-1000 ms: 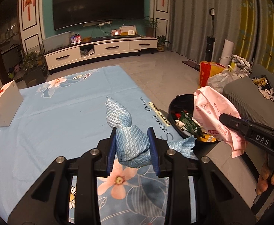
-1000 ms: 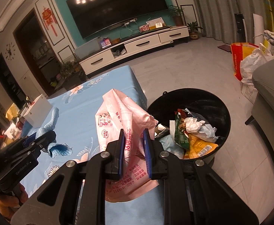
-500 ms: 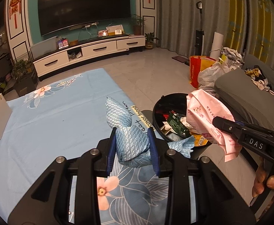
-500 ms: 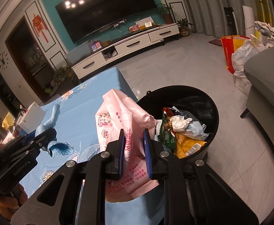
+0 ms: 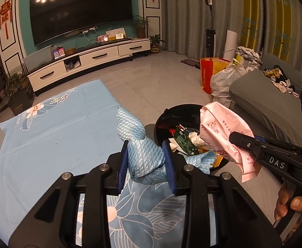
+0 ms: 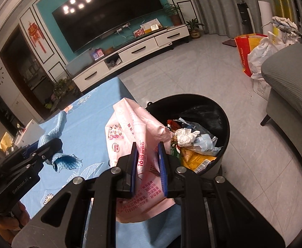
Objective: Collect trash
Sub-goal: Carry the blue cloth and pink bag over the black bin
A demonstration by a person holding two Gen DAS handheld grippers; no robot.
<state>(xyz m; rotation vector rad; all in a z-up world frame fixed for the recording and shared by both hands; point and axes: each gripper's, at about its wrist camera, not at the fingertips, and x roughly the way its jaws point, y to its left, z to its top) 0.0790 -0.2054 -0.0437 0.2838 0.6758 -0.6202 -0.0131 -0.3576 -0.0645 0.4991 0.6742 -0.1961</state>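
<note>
While both tools grip, L tool (image 5: 145, 161) pinching crumpled blue quilted wrapper (image 5: 139, 142), R tool (image 6: 148, 165) clamping creased pink printed bag (image 6: 130, 132).

the bin (image 6: 223, 111) stands on the floor just right of the table (image 6: 93, 107), sofa (image 6: 291, 78) seemingly further right.

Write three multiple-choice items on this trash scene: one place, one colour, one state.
1. Where is the bin?
A. on the table
B. on the floor beside the table
C. on the sofa

2. What colour is the wrapper in the left claw?
A. blue
B. red
C. green

3. What state is the right claw in?
A. open, empty
B. shut, empty
C. shut on the pink bag

Answers: 1 B, it stands on tiles by the table edge; 2 A, its crumpled foil is blue; 3 C, the pads pinch the bag.
</note>
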